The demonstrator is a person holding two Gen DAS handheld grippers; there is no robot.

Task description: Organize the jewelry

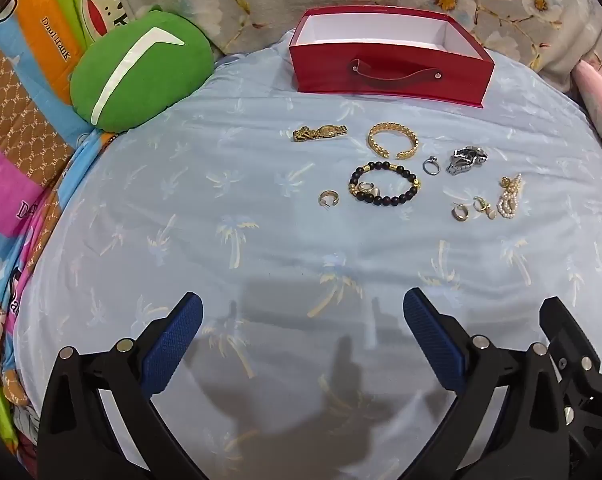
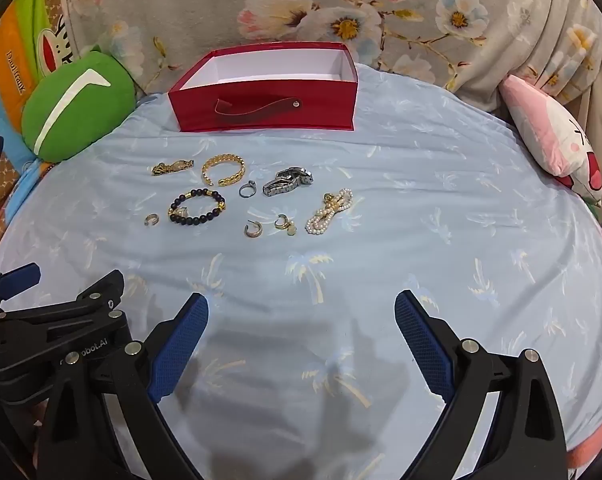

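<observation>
Left wrist view shows the left gripper [image 1: 303, 308] spread wide and holding nothing, low in the frame above a pale blue bedsheet [image 1: 261, 248]. At upper centre a red box [image 1: 389, 68] stands open. Below it lie a gold cuff bracelet [image 1: 393, 141], a black bead bracelet [image 1: 385, 183], a silver ring [image 1: 431, 166] and a pearl strand [image 1: 509, 197]. Right wrist view shows the right gripper [image 2: 301, 312] likewise wide and unloaded, with a green cushion [image 2: 79, 106] at upper left.

A pale blue palm-print bedsheet [image 2: 421, 208] carries an open red box [image 2: 265, 114], with a gold cuff [image 2: 223, 171], beaded bracelet [image 2: 197, 207], silver watch [image 2: 288, 181] and pearl strand [image 2: 329, 211] in front of it.
</observation>
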